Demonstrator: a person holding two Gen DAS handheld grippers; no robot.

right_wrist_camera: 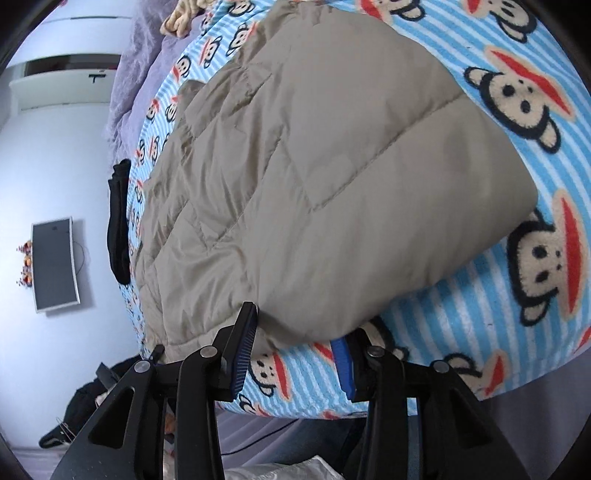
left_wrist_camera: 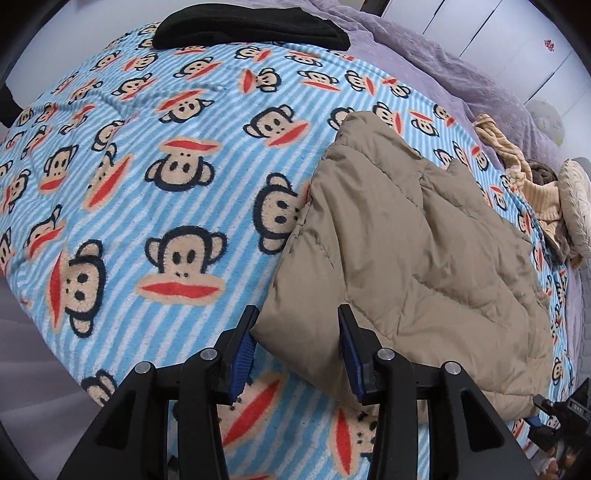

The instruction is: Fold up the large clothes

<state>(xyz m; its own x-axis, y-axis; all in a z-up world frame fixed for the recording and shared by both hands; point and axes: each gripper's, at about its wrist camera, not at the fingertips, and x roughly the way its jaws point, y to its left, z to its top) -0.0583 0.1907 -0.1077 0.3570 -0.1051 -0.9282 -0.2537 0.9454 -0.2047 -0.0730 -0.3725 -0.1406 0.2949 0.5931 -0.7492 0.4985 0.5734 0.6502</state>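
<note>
Lying on a bed covered by a blue striped monkey-print blanket [left_wrist_camera: 155,177], a tan quilted jacket [left_wrist_camera: 406,240] is already doubled into a thick, puffy bundle. It looks light, soft and springy, with a slick shell that could slide, so the near hem or a stitched seam seems the safest place to pinch. On the left, the left gripper [left_wrist_camera: 297,345] stands wide open, its blue pads either side of the jacket's near corner, one pad just touching the fabric, nothing clamped. On the right, the right gripper [right_wrist_camera: 297,345] is likewise wide open at the jacket's near edge, which bulges over between the pads, unheld. A black garment [left_wrist_camera: 251,27] lies at the far edge.
</note>
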